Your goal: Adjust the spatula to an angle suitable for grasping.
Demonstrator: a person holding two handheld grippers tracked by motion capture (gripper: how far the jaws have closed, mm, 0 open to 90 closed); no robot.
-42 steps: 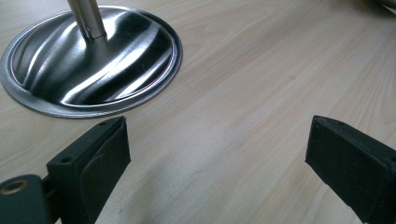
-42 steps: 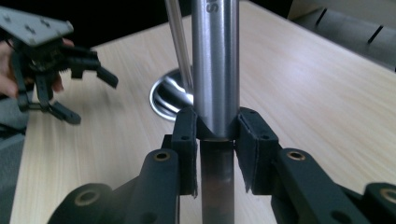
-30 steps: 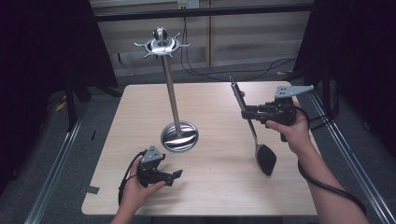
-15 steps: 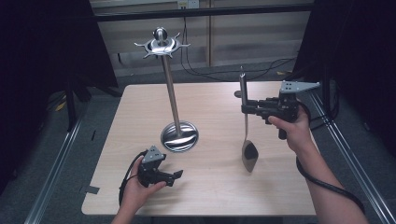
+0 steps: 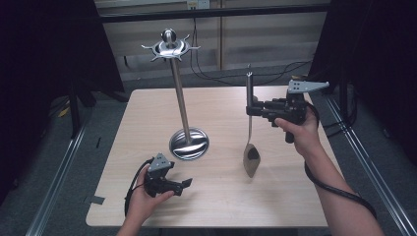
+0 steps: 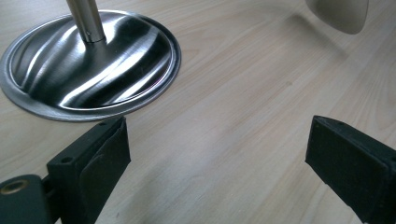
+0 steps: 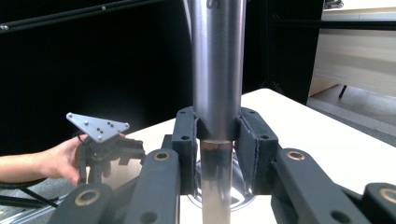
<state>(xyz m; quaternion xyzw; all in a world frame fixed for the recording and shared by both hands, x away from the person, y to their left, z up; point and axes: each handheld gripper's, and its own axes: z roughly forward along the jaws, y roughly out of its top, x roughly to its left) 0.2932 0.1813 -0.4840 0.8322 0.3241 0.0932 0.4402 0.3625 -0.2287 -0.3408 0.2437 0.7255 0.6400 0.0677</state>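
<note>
Spatula (image 5: 250, 147) hung upright above the table (image 5: 295, 196), its handle clamped between the jaws of the right gripper (image 5: 252, 109), blade down and right of the stand's base (image 5: 189, 144); the left gripper (image 5: 184, 184) rested low near that base, jaws wide apart.
</note>
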